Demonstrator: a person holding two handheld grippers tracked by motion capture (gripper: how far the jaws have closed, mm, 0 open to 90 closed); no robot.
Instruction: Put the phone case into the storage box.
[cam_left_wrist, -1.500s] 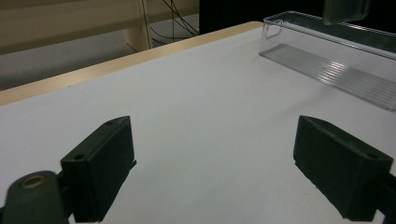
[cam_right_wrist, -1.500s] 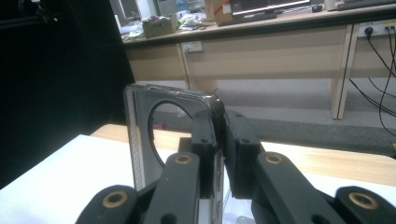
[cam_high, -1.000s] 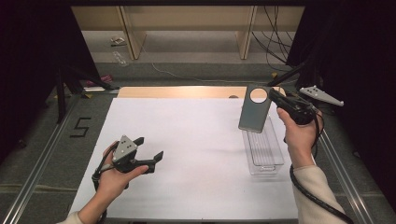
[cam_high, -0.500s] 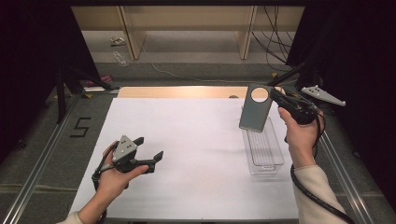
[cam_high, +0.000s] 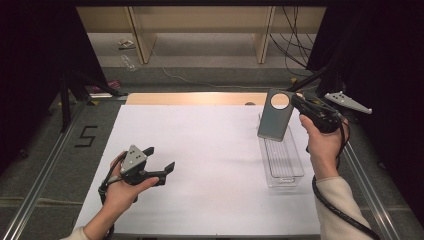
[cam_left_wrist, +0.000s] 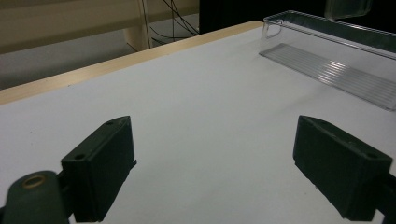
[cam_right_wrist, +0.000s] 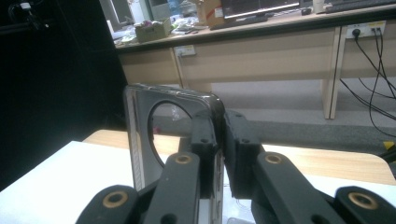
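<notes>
Right gripper raised over the far right part of the white sheet, jaws clamped tight on the edge of a flat grey case with a round hole near its top. Case held upright and slightly tilted, lifted off the sheet, directly above the far end of the clear plastic tray. Seen again in the right gripper view: same grey case pinched between the two black jaws, the round cut-out to the left of the pads, the right gripper closed hard against its rim.

Clear plastic tray lying lengthwise along the right edge of the sheet, ribbed bottom visible, long axis running from the near side toward the far edge. In the left gripper view, clear plastic tray at the upper right, well apart from the jaws.

Left gripper low over the near left part of the sheet, held in the left hand, jaws spread wide with nothing between them, pointing toward the right edge. Left gripper shown the same way in its own view: bare white sheet between the parted pads.

Wooden table edge showing beyond the far edge of the sheet.
</notes>
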